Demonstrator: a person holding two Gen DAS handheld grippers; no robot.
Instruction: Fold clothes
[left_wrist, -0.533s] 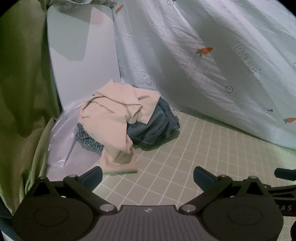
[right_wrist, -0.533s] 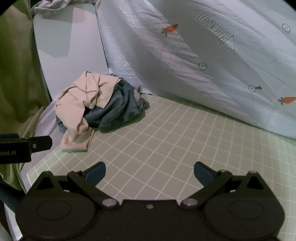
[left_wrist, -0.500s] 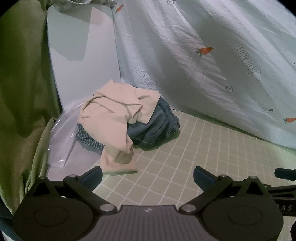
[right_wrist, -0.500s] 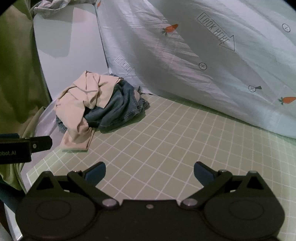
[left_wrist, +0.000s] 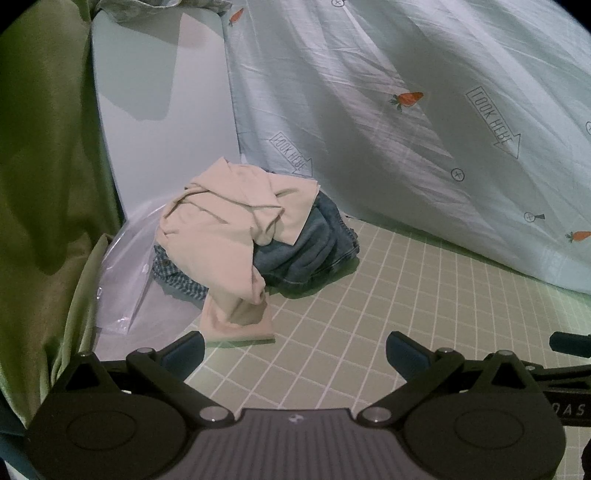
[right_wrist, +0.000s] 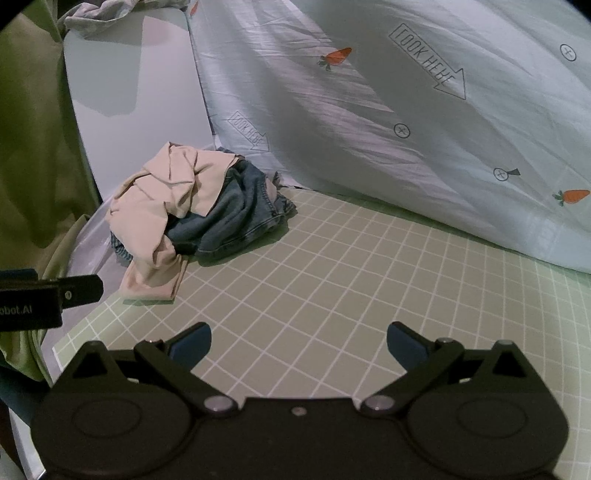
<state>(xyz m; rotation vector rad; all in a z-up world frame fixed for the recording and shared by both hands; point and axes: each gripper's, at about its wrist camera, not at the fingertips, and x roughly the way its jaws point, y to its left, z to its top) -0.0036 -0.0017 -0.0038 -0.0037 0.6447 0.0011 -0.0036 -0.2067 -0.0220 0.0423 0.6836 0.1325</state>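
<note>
Clearly nothing is picked yet: the left tool (left_wrist: 294, 349) and right tool (right_wrist: 298, 341) both stand wide and empty above the grid mat (right_wrist: 332, 280), probably poised for a first grab. The clothes (left_wrist: 243, 236) sit heaped at the mat's far left corner, a beige garment (right_wrist: 162, 192) draped over jeans (right_wrist: 240, 206), likely dumped there as the unsorted stock, leaving the mat free for folding. Behind hangs a sheet (right_wrist: 406, 110) printed with carrots and "LOOK HERE" arrows. At the right view's left edge, the other tool's body reads "obot.AI".
</note>
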